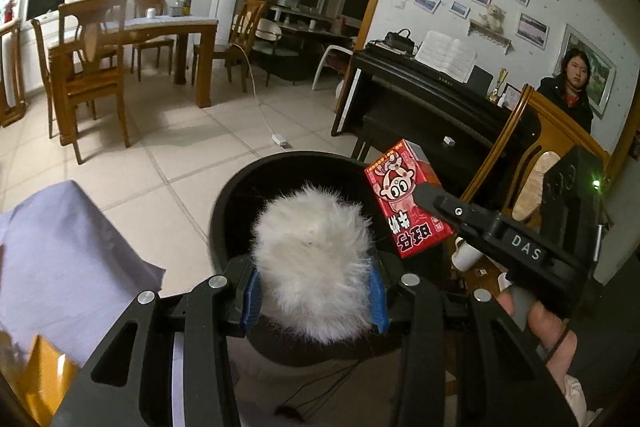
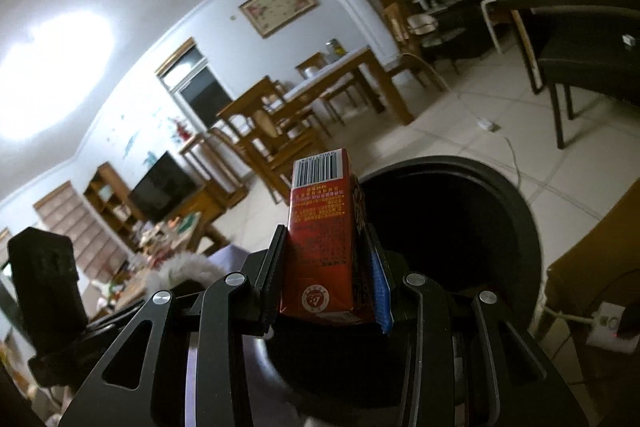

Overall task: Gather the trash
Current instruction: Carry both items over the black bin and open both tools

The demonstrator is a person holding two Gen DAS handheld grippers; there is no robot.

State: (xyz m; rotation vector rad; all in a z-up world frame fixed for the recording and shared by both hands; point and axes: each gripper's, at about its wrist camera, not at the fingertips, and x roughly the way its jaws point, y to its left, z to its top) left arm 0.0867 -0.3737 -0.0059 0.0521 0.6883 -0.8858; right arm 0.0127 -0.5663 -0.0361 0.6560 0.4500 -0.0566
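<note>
My left gripper [image 1: 314,291] is shut on a white fluffy ball [image 1: 314,259], squeezed between its blue pads over the mouth of a round black bin [image 1: 232,195]. To its right the right gripper [image 1: 430,201] holds a red drink carton [image 1: 404,199] above the bin's rim. In the right wrist view that gripper [image 2: 326,267] is shut on the red carton [image 2: 320,231], upright with its barcode end away from me, just left of the black bin [image 2: 516,211]. The fluffy ball [image 2: 180,267] and the left gripper's body show at lower left.
A lilac cloth [image 1: 64,247] covers a surface at the left. A wooden chair [image 1: 516,151] and a black piano [image 1: 420,95] stand right of the bin. A person [image 1: 570,83] sits beyond the chair. A dining table with chairs [image 1: 132,39] stands across the tiled floor, where a white cable lies.
</note>
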